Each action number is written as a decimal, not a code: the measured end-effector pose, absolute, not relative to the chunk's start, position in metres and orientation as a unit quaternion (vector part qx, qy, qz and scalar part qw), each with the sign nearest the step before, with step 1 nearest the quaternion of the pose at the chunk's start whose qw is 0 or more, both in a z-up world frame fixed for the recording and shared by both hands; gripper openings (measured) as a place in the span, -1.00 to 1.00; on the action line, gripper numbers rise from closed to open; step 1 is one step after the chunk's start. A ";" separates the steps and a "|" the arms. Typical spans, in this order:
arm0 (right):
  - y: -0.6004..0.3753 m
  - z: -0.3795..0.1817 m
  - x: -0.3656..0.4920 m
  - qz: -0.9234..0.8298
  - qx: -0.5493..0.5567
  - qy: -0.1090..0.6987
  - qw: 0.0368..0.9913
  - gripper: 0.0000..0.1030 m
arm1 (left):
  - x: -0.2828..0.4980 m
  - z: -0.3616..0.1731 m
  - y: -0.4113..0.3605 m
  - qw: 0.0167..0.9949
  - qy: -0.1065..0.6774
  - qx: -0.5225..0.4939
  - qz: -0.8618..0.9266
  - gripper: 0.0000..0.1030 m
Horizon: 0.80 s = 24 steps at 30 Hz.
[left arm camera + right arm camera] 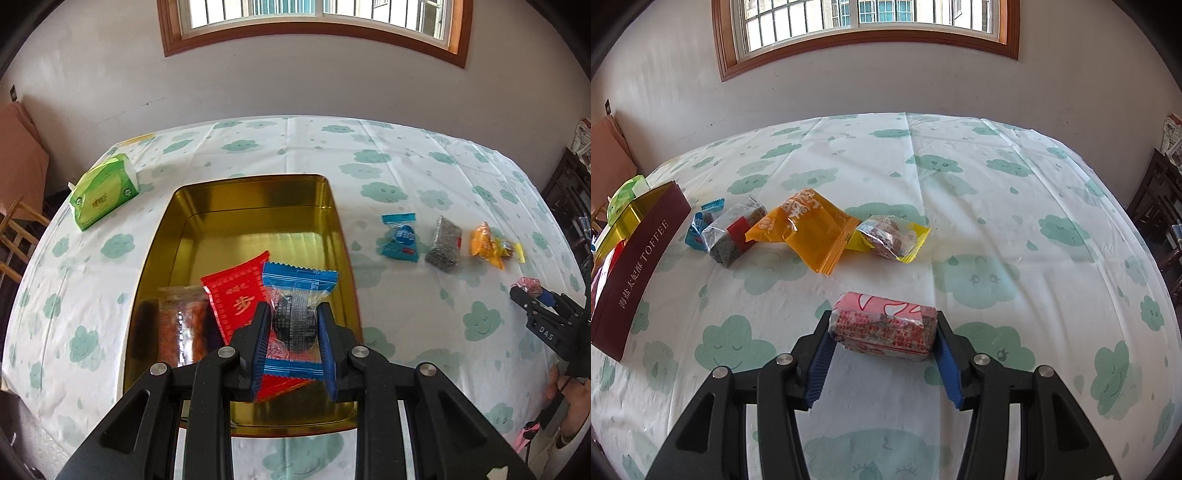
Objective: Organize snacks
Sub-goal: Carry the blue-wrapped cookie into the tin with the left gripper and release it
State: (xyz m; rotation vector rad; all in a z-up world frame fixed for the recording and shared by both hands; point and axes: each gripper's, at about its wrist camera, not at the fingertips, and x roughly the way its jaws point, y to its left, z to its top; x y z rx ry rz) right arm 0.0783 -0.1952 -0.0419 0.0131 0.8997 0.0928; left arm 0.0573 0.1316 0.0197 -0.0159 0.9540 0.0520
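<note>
Left wrist view — progress: two snacks already in the gold tin [255, 192], a red packet [236, 299] and a clear packet of reddish strips [181, 325]; a third on its way.
Left wrist view — left claw [291, 332]: clamped on a blue-edged clear packet [295, 314] with a dark round snack inside, held over the tin's near end.
Left wrist view — packet axis: long axis running away from the camera, one serrated blue end pointing to the tin's far wall, the other back between the fingers.
Left wrist view — left to do: blue packet [400, 238], grey-speckled bar [445, 243] and orange packet [487, 243] lying on the surface [406, 155] right of the tin.
Right wrist view — right claw [884, 332]: pressed on both short ends of a pink-wrapped bar [884, 325], low over the cloud-print cloth; contact with the cloth not clear.
Right wrist view — bar axis: crosswise, spanning pad to pad, pink face toward the far side.
Right wrist view — left to do: yellow-edged packet [894, 236] also waiting beside the orange one; tin well off to the left.
</note>
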 end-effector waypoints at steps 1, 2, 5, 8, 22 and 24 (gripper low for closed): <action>-0.195 -0.042 0.078 0.045 0.006 0.435 0.899 0.00 | 0.057 0.018 0.137 0.887 0.461 -0.009 0.030 -0.57; -0.195 -0.042 0.078 0.045 0.006 0.435 0.899 0.00 | 0.057 0.016 0.142 0.886 0.463 -0.011 0.035 -0.57; -0.196 -0.042 0.078 0.044 0.004 0.435 0.899 0.00 | 0.056 0.009 0.156 0.881 0.470 -0.014 0.046 -0.57; -0.197 -0.042 0.079 0.043 0.001 0.435 0.899 0.00 | 0.054 0.002 0.165 0.878 0.476 -0.013 0.057 -0.57; -0.191 -0.042 0.079 0.036 -0.013 0.437 0.899 0.00 | 0.050 -0.014 0.175 0.876 0.479 -0.003 0.056 -0.56; -0.190 -0.042 0.079 0.035 -0.015 0.437 0.899 0.00 | 0.050 -0.014 0.175 0.876 0.479 -0.005 0.056 -0.54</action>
